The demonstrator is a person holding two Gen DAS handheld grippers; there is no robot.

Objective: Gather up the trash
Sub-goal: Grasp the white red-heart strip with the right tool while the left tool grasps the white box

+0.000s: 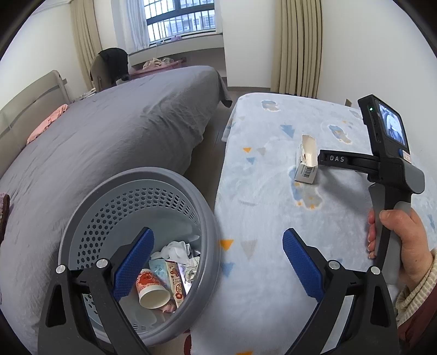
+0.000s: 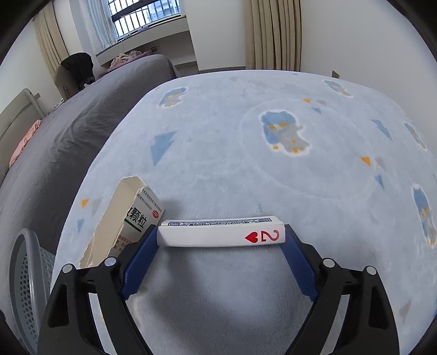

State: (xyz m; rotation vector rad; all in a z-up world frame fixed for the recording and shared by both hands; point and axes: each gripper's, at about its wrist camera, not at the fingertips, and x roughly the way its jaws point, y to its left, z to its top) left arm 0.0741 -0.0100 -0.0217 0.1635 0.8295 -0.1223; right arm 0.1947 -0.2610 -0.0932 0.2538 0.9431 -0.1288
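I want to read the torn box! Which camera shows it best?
The right wrist view: the torn box stands close beside the gripper, its printed characters big. The left wrist view shows it farther off, small, with only its barcode end clear.

bed: grey sheet (image 1: 109,131), pink cloth (image 1: 47,124) on it
curtains: beige (image 1: 297,46)
window: barred (image 1: 180,19)
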